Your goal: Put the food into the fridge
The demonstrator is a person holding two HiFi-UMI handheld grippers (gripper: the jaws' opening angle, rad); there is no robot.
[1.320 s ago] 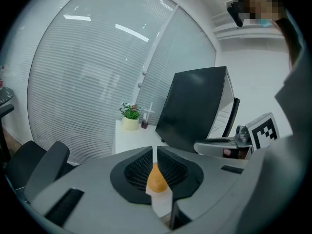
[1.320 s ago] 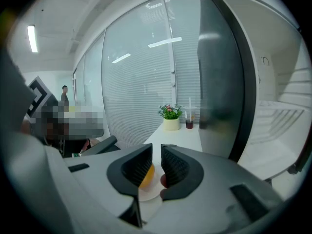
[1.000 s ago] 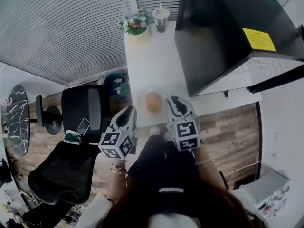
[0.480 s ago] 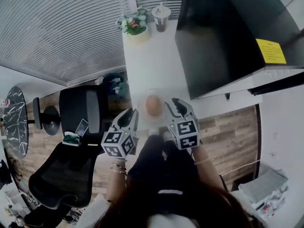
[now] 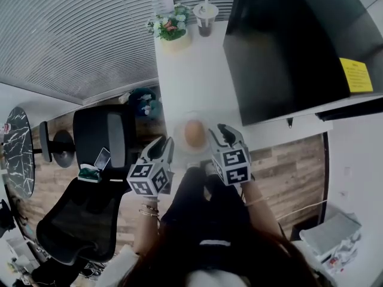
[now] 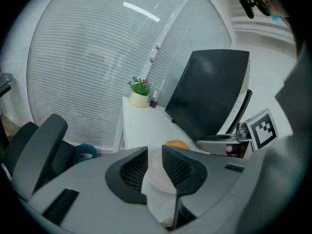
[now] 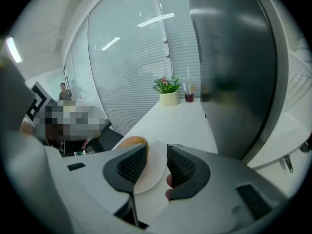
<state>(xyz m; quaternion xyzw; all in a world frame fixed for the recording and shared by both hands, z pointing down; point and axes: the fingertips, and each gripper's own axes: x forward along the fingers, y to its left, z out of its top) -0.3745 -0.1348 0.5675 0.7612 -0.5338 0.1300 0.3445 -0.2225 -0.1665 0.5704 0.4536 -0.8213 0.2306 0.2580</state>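
Left gripper (image 5: 163, 143), right gripper (image 5: 221, 130): pale grey moulded shells with black jaws. Each carries a white marker cube, left cube (image 5: 148, 179) and right cube (image 5: 232, 166), printed with black square patterns. The pads (image 6: 132, 170) are black with a fine mesh texture. Thin bracelet (image 5: 148, 215) on the left wrist. Dark clothing (image 5: 206, 217), no sleeves over the forearms.

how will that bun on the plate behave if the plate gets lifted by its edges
The bun looks rounded and sits loose, so it may roll if the plate tilts. The plate looks thin and shallow, so its low rim probably won't stop it.
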